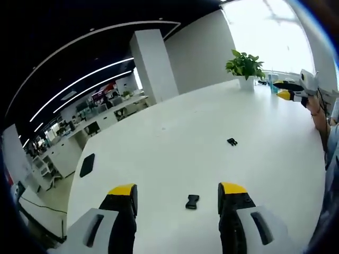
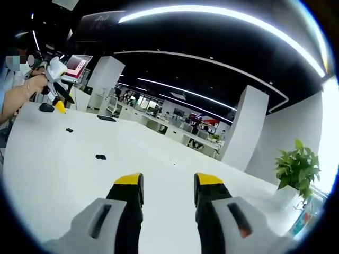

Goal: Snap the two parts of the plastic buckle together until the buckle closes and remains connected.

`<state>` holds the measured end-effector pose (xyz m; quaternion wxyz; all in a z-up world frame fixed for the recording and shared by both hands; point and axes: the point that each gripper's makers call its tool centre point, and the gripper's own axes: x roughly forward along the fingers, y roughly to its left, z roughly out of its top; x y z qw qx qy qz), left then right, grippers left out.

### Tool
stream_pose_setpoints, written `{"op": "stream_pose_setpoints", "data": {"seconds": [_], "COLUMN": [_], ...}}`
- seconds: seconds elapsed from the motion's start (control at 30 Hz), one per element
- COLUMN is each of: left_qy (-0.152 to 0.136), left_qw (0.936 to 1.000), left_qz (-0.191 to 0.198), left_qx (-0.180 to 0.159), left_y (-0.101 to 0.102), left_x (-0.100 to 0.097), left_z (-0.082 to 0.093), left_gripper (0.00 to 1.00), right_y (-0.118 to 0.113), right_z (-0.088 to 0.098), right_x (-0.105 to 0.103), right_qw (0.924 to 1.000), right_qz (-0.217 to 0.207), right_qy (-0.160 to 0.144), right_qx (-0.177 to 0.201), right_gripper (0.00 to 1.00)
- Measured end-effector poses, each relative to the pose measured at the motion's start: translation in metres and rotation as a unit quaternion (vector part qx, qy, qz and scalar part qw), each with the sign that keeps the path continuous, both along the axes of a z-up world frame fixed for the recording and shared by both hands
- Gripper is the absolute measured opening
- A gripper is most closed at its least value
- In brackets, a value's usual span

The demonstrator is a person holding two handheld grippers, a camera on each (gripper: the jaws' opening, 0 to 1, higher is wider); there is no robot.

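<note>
Two small black buckle parts lie apart on the white table [image 1: 175, 132]. One buckle part [image 1: 192, 201] sits just ahead of my left gripper [image 1: 178, 189], roughly between its yellow-tipped jaws, which stand open and hold nothing. The other buckle part [image 1: 232, 141] lies farther out. My right gripper [image 2: 168, 180] hovers open over the table [image 2: 47, 174], well away from both pieces: the nearer buckle part [image 2: 100, 156] and the farther one [image 2: 69, 129]. A hand holds the right gripper [image 1: 290, 90] at the far right, and the left gripper [image 2: 57, 90] at the upper left.
A flat black device [image 1: 87, 164] lies near the table's left edge; it is the dark slab [image 2: 106, 118] at the far side. A potted plant [image 1: 244, 66] stands at the table's end. A person's arm [image 2: 18, 98] reaches over the table.
</note>
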<state>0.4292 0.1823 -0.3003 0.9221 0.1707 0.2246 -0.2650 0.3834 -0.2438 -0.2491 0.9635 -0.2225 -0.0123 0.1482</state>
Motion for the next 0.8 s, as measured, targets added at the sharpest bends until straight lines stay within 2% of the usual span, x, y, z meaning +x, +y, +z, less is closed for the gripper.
{"op": "stream_pose_setpoints", "data": {"seconds": [0.3, 0.53, 0.8], "left_qy": [0.026, 0.049, 0.073], "left_qw": [0.9996, 0.9981, 0.9957], "left_qz": [-0.001, -0.007, -0.019], "left_qx": [0.011, 0.038, 0.054], "left_y": [0.003, 0.000, -0.003], "left_x": [0.004, 0.007, 0.008], "left_z": [-0.010, -0.021, -0.033], "left_gripper": [0.62, 0.62, 0.62], "right_y": [0.001, 0.001, 0.001], "right_z": [-0.001, -0.002, -0.005], "right_x": [0.000, 0.001, 0.003], "right_qw": [1.0000, 1.0000, 0.9999], "right_qz": [0.002, 0.001, 0.001], "right_qy": [0.002, 0.005, 0.010], "right_qx": [-0.002, -0.006, -0.009], "right_gripper": [0.39, 0.39, 0.39]}}
